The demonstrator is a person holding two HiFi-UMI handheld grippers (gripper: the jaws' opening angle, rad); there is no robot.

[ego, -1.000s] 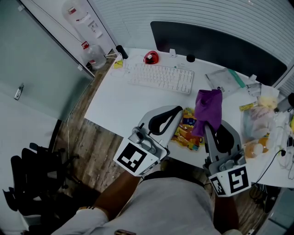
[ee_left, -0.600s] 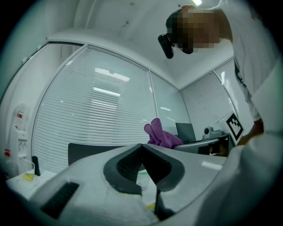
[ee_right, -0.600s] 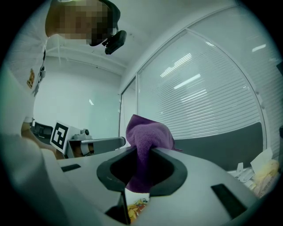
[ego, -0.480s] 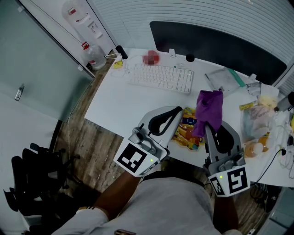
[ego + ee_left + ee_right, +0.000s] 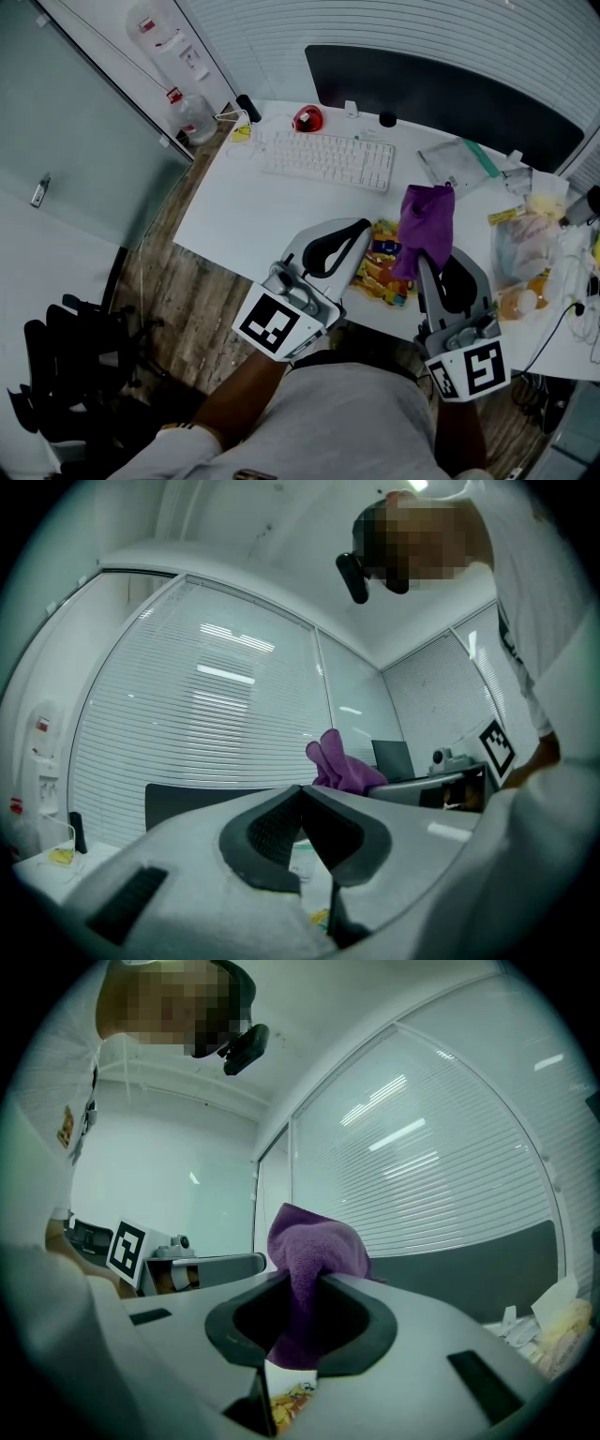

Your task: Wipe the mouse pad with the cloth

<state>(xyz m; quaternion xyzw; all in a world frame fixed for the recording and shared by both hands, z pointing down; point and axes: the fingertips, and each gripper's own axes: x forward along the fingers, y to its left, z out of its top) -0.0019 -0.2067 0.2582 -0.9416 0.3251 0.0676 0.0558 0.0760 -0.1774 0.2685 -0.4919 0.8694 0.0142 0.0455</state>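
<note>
The mouse pad [image 5: 380,264], printed in yellow and orange, lies on the white desk [image 5: 244,211] near its front edge, between my two grippers. My right gripper [image 5: 427,255] is shut on a purple cloth [image 5: 424,220], which bunches up above the jaws and hangs over the pad's right side. In the right gripper view the cloth [image 5: 314,1251] is pinched at the right gripper [image 5: 302,1281], with the pad [image 5: 291,1399] below. My left gripper [image 5: 361,225] hovers at the pad's left edge. In its own view the left gripper [image 5: 302,789] is shut on nothing.
A white keyboard [image 5: 328,159] and a red mouse [image 5: 307,118] sit at the back of the desk. Plastic bags and clutter [image 5: 530,244] crowd the right side. A dark panel [image 5: 441,94] stands behind. An office chair [image 5: 66,366] is on the floor at left.
</note>
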